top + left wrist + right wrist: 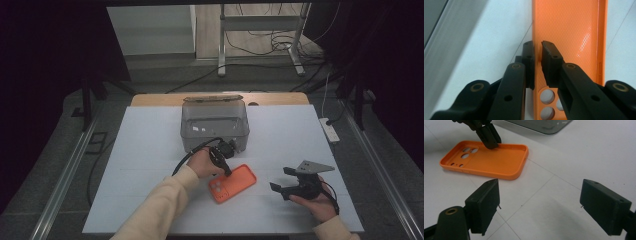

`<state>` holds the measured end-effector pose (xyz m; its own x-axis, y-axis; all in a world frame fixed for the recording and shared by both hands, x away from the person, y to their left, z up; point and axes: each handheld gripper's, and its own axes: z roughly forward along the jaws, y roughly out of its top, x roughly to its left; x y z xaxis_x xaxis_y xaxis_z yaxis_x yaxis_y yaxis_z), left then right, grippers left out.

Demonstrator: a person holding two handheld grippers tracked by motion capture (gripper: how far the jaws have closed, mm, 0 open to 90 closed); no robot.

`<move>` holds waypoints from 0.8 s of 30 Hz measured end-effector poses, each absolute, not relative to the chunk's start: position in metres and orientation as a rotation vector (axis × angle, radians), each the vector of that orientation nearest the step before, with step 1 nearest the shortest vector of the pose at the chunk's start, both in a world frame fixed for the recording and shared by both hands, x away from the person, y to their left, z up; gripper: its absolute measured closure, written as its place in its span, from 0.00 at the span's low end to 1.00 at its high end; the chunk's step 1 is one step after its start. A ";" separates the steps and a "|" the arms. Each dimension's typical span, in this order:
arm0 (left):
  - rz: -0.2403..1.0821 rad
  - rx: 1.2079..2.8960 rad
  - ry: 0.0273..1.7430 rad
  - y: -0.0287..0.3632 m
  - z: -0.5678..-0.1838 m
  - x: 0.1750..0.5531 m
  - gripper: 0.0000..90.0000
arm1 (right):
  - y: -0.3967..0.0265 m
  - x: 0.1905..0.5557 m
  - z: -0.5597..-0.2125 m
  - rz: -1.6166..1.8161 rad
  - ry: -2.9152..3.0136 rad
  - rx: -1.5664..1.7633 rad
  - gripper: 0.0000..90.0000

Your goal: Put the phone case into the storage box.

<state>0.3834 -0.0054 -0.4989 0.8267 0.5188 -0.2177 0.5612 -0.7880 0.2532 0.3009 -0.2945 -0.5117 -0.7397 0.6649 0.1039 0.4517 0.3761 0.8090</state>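
An orange phone case point(237, 182) lies open side up on the white board, near the front middle. My left gripper point(227, 172) points down at the case's long edge. In the left gripper view its jaws point(537, 45) stand almost together, one on each side of the rim of the case point(569, 30), gripping that thin wall. My right gripper point(279, 178) is held just above the board to the right of the case, apart from it. The right gripper view shows its jaws point(539, 195) wide apart with nothing between them, and beyond them the case point(496, 160) with the left gripper point(490, 141) on its far rim.
A clear plastic box point(215, 125) with its lid raised stands just behind the case. The white board point(150, 150) covers the tabletop. A power strip point(330, 130) lies off the board's right edge. Cables and a table frame are on the floor behind.
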 end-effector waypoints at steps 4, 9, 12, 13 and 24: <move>-0.198 2.702 0.826 -0.006 -0.499 0.383 0.90 | -0.295 0.301 -0.512 1.293 2.397 0.991 0.18; -0.176 2.704 0.839 -0.006 -0.498 0.383 0.93 | -0.295 0.301 -0.512 1.293 2.397 0.991 0.18; -0.177 2.701 0.845 -0.005 -0.498 0.384 0.96 | -0.295 0.301 -0.512 1.293 2.397 0.991 0.18; -0.175 2.699 0.847 -0.005 -0.498 0.383 0.96 | -0.295 0.301 -0.512 1.292 2.397 0.993 0.18; -0.153 2.712 0.847 -0.007 -0.497 0.382 0.97 | -0.295 0.301 -0.512 1.292 2.397 0.992 0.18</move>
<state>0.3819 -0.0068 -0.4971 0.8210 0.5394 -0.1869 0.5708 -0.7830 0.2472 0.3009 -0.2947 -0.5116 -0.7398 0.6653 0.1009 0.4501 0.3778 0.8091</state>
